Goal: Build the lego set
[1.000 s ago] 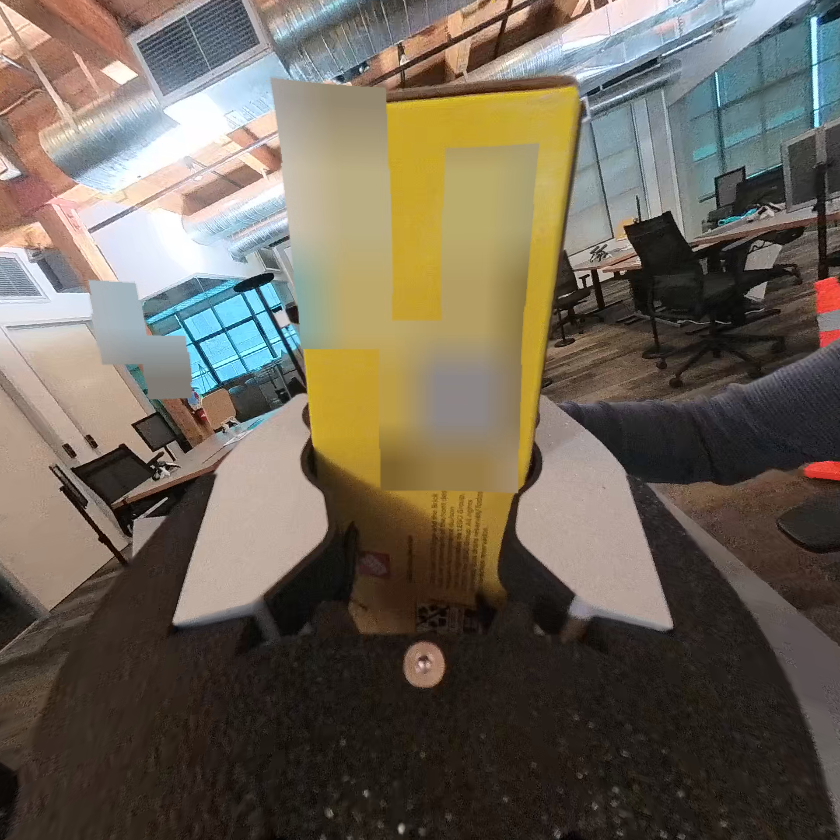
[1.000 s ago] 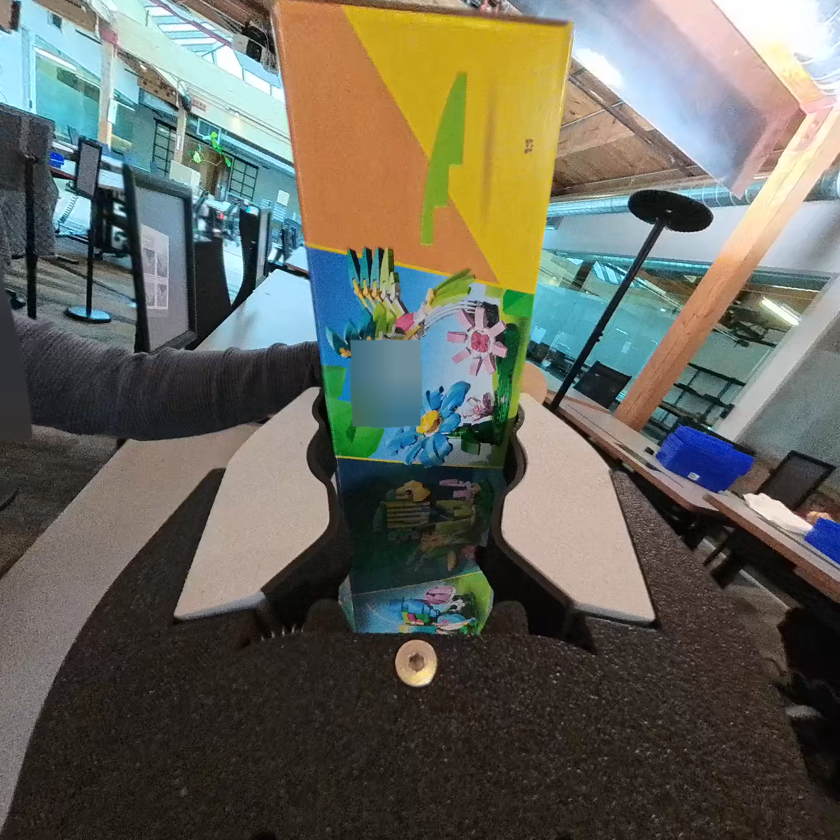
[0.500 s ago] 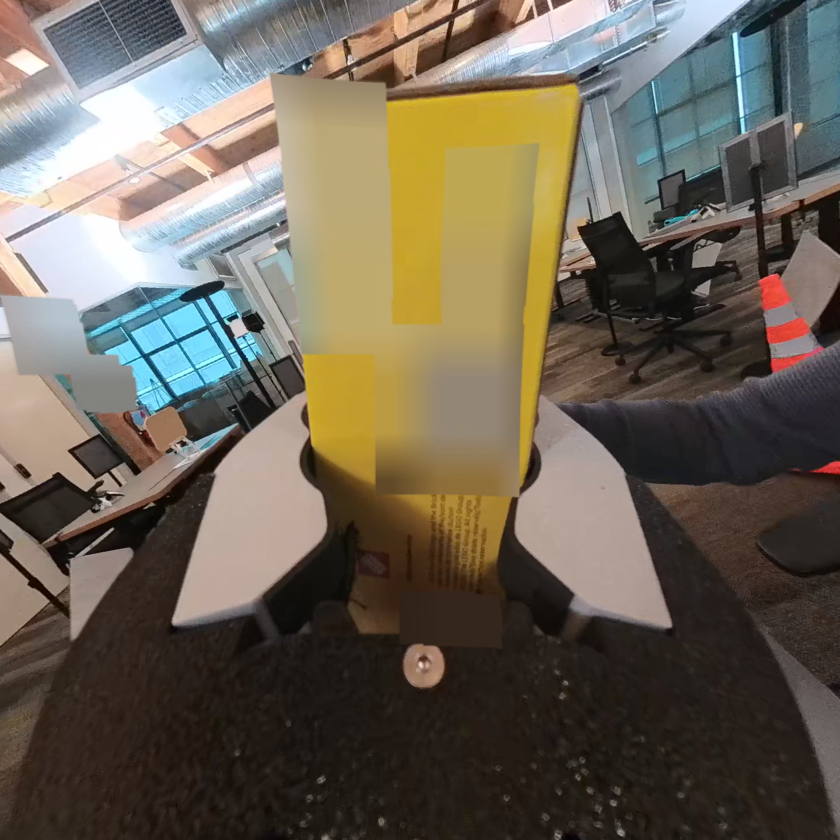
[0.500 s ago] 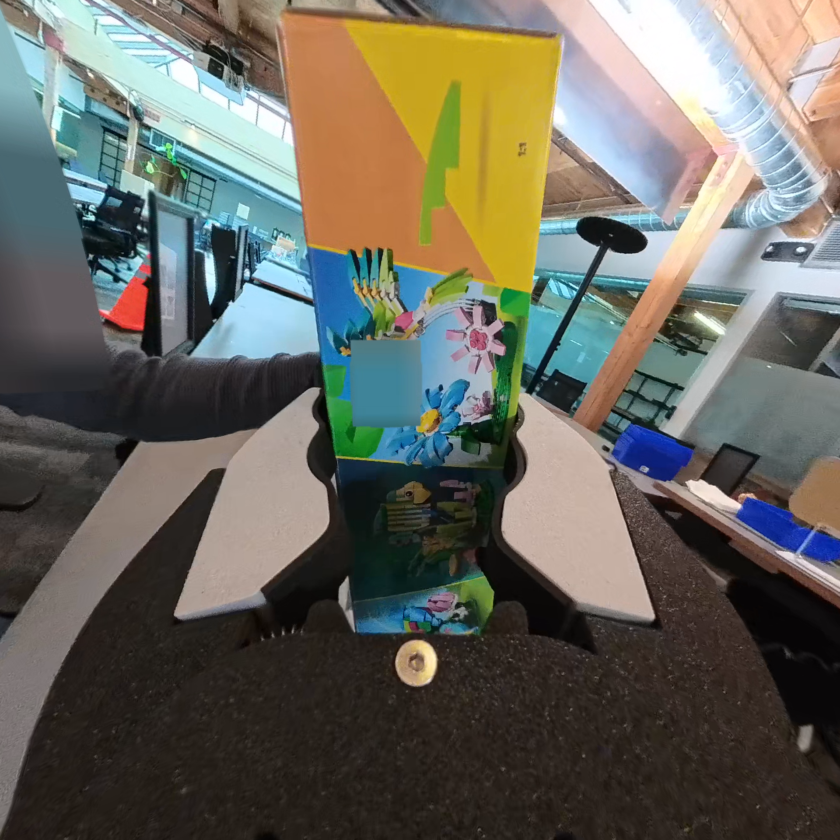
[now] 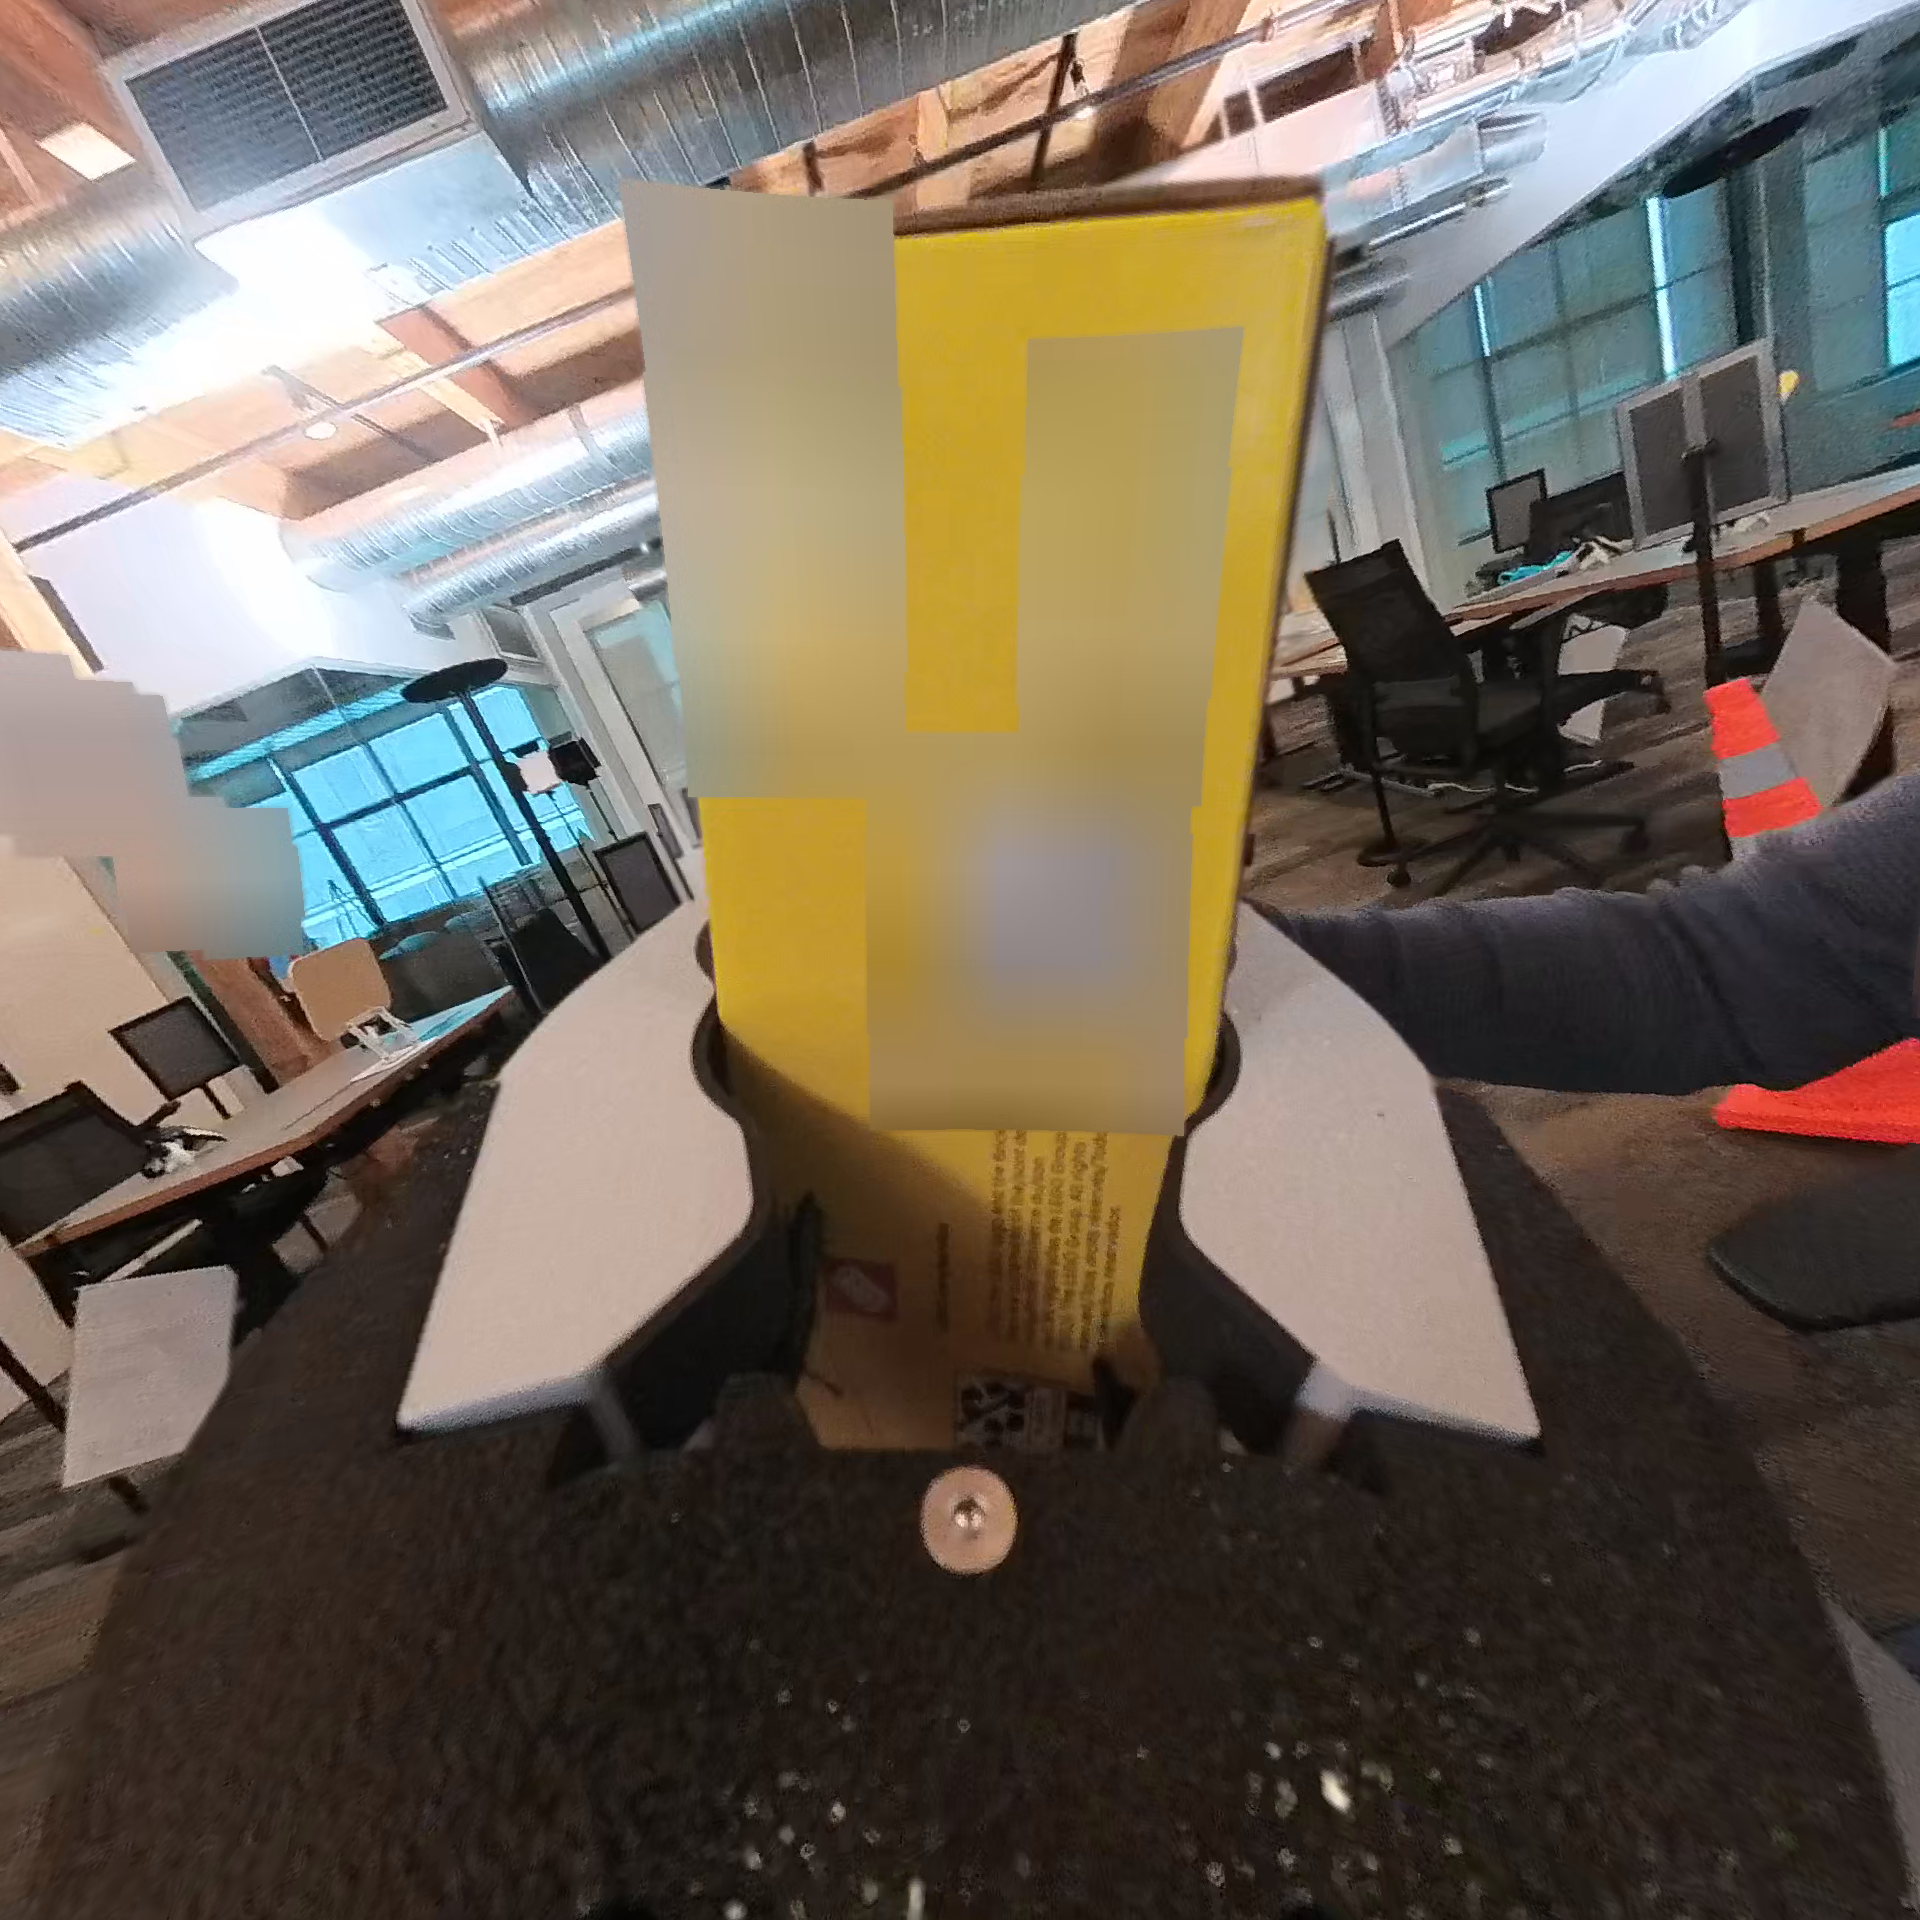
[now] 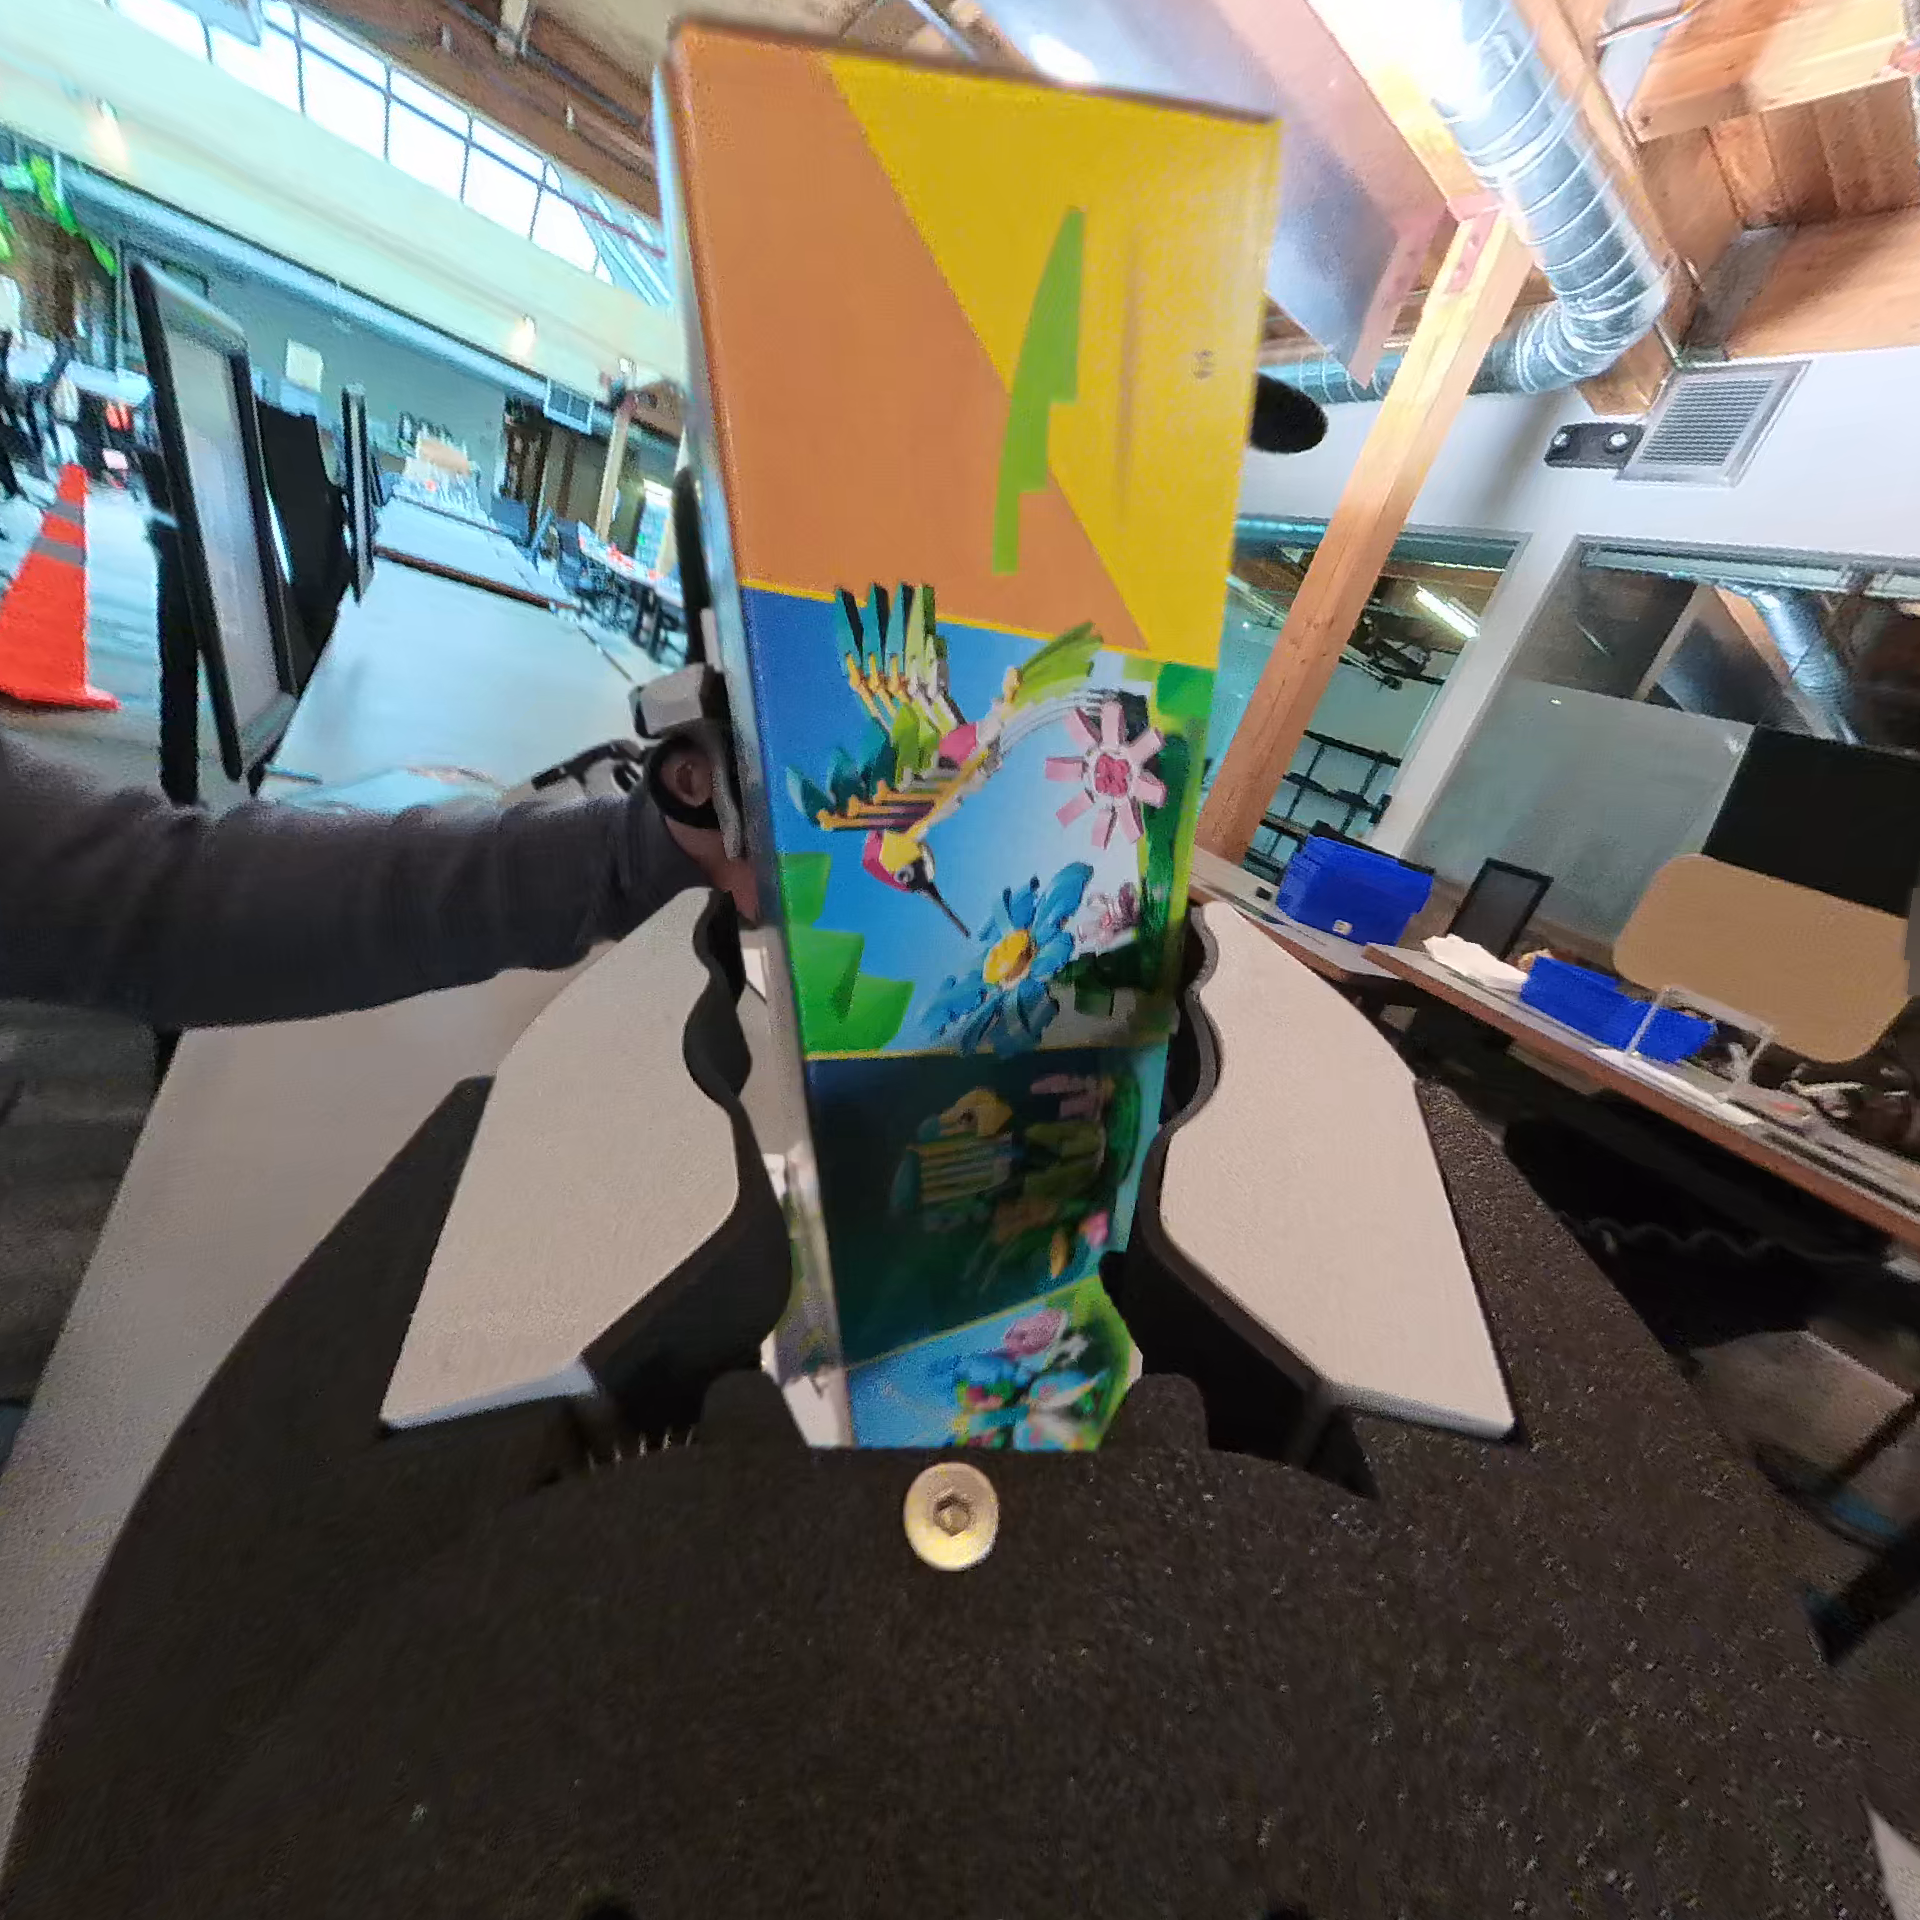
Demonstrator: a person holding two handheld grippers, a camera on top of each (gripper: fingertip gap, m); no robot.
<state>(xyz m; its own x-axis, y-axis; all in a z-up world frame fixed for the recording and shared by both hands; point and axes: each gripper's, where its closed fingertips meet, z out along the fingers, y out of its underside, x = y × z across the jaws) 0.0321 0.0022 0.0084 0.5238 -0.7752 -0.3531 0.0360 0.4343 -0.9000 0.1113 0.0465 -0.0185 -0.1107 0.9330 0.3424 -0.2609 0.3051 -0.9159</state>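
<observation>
The lego box is a tall cardboard box held up in the air between both grippers. In the left wrist view its yellow side (image 5: 961,520) stands upright between my left gripper's (image 5: 971,935) grey fingers, which are shut on it. In the right wrist view its picture side (image 6: 935,364), with a bird and flowers, stands between my right gripper's (image 6: 956,914) fingers, which are shut on it. The box is turned a little there, and a thin side face shows at its left. The left gripper (image 6: 681,727) shows at the box's left edge, behind a grey sleeve (image 6: 312,883).
This is an open office. An orange cone (image 5: 1756,769), a black chair (image 5: 1455,707) and desks stand to the right in the left view. In the right view there are a monitor (image 6: 208,561) and a cone (image 6: 52,603) at left, and blue bins (image 6: 1351,894) on desks at right. The grippers' ends are close to 11 centimetres from one another.
Both grippers keep hold of the box while the views swing across the room. In the right wrist view the box has twisted slightly, so its side face and the left gripper now show.
</observation>
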